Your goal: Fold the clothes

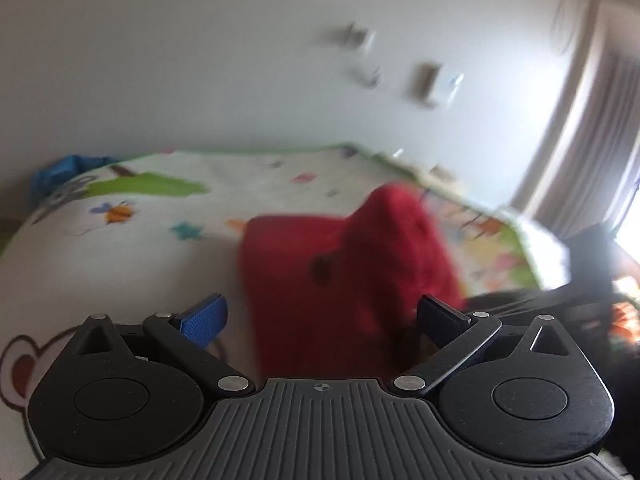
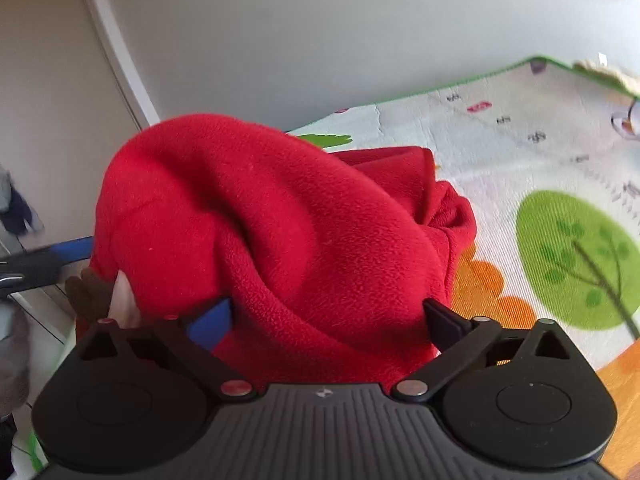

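Observation:
A red fleece garment (image 1: 320, 280) lies bunched on the colourful play mat (image 1: 160, 224), part flat and part raised in a hump. My left gripper (image 1: 322, 316) is open, its fingers on either side of the garment's near edge, holding nothing. In the right wrist view the same red garment (image 2: 280, 232) fills the middle and bulges up between the wide-apart fingers of my right gripper (image 2: 332, 320), which is open. The cloth drapes over the gripper's front. The left wrist view is blurred.
The mat (image 2: 540, 152) has a green border and ends at a white wall (image 2: 320, 32). A blue object (image 1: 56, 172) lies at the mat's far left edge. Curtains and a window (image 1: 600, 140) are on the right. Dark items (image 1: 580, 280) lie at the right.

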The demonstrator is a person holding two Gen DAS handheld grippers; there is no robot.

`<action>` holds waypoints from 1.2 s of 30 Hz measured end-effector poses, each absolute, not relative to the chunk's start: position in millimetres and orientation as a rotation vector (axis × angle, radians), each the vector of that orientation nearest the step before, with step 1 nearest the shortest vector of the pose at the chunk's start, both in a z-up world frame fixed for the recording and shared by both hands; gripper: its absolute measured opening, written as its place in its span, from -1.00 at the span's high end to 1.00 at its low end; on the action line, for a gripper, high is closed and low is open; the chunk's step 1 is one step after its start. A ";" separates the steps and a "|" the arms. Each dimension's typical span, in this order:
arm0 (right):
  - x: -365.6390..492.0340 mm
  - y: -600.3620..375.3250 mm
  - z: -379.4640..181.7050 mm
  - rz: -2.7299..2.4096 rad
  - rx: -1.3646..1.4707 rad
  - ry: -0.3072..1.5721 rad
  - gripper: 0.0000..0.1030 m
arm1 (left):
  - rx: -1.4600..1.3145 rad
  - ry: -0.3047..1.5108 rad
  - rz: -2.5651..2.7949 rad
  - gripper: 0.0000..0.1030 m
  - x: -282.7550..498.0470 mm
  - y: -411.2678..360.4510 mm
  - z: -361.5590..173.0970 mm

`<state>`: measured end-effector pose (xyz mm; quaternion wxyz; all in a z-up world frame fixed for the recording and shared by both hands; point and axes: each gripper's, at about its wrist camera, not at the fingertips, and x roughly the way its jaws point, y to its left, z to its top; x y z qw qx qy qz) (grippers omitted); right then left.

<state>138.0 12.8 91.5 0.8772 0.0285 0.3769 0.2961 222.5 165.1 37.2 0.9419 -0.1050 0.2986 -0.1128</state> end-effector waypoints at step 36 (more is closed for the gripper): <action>108.2 1.3 121.0 0.625 -0.032 0.673 -1.00 | -0.026 0.687 -0.150 -1.00 340.9 138.2 24.6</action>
